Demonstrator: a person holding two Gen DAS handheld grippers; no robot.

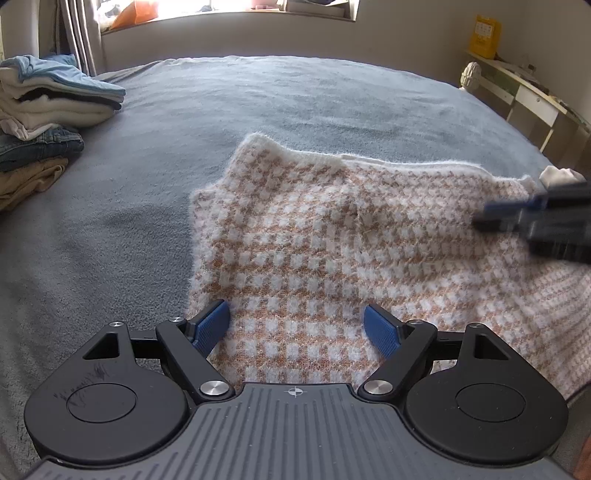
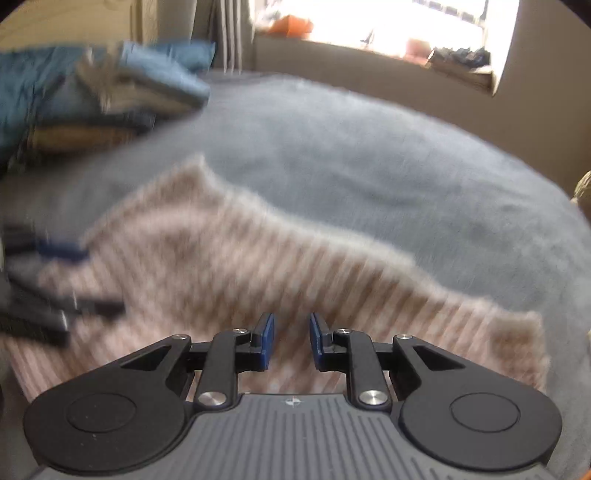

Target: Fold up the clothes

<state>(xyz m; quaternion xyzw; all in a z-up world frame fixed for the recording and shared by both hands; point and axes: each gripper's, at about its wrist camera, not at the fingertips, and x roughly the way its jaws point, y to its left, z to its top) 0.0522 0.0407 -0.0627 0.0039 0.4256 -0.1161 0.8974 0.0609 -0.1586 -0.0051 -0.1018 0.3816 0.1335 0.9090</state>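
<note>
An orange-and-white checked knit sweater (image 1: 314, 236) lies folded flat on the grey bed cover (image 1: 258, 96). My left gripper (image 1: 295, 314) hovers over the sweater's near left corner, its blue pads (image 1: 212, 326) wide apart with only cloth beneath them. My right gripper (image 2: 291, 325) is over the sweater (image 2: 229, 266) nearer its right part; the jaws stand a narrow gap apart with nothing pinched. It enters the left wrist view blurred from the right (image 1: 484, 218). The left gripper (image 2: 85, 280) appears blurred at the left in the right wrist view.
A stack of folded clothes (image 1: 48, 110) sits at the bed's far left, also seen as the pile (image 2: 110, 99). A window sill (image 1: 229, 14) runs behind the bed. A desk with shelves (image 1: 532, 99) stands beyond the bed's right edge.
</note>
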